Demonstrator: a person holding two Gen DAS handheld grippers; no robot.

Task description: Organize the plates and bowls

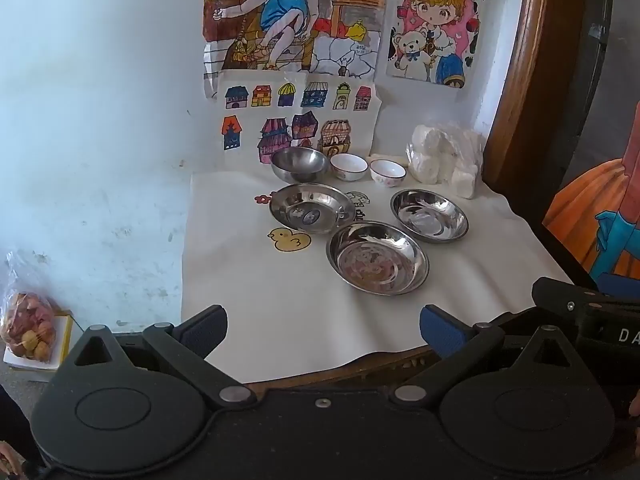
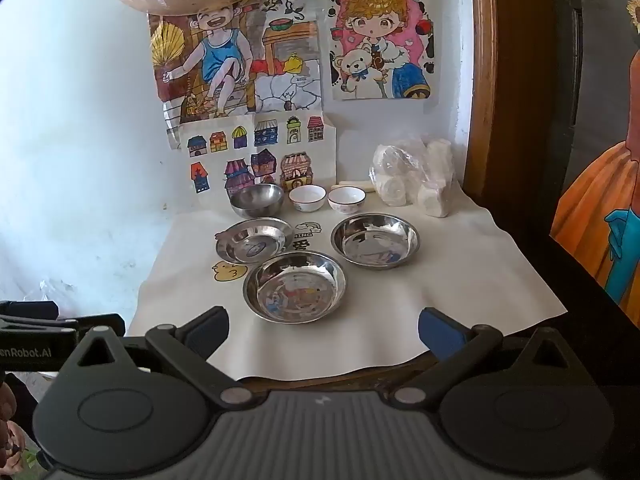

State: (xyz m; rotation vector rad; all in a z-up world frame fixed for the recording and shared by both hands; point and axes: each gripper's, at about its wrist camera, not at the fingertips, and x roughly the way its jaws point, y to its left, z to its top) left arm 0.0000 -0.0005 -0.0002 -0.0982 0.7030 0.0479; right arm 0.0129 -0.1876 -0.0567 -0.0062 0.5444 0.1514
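Note:
Three steel plates lie on a white cloth: a near one (image 1: 377,258) (image 2: 295,286), a left one with small handles (image 1: 312,208) (image 2: 255,245), and a right one (image 1: 429,215) (image 2: 375,241). Behind them stand a steel bowl (image 1: 299,164) (image 2: 257,199) and two white ceramic bowls (image 1: 348,167) (image 1: 387,173) (image 2: 307,197) (image 2: 346,199). My left gripper (image 1: 323,330) is open and empty above the table's front edge. My right gripper (image 2: 323,330) is open and empty, beside the left one, just short of the near plate.
The white cloth (image 1: 280,300) (image 2: 460,280) covers a wooden table. A plastic bag of white blocks (image 1: 446,160) (image 2: 416,178) sits at the back right. Drawings hang on the wall behind. A brown wooden frame (image 2: 504,80) stands right. A bag of food (image 1: 28,328) lies low left.

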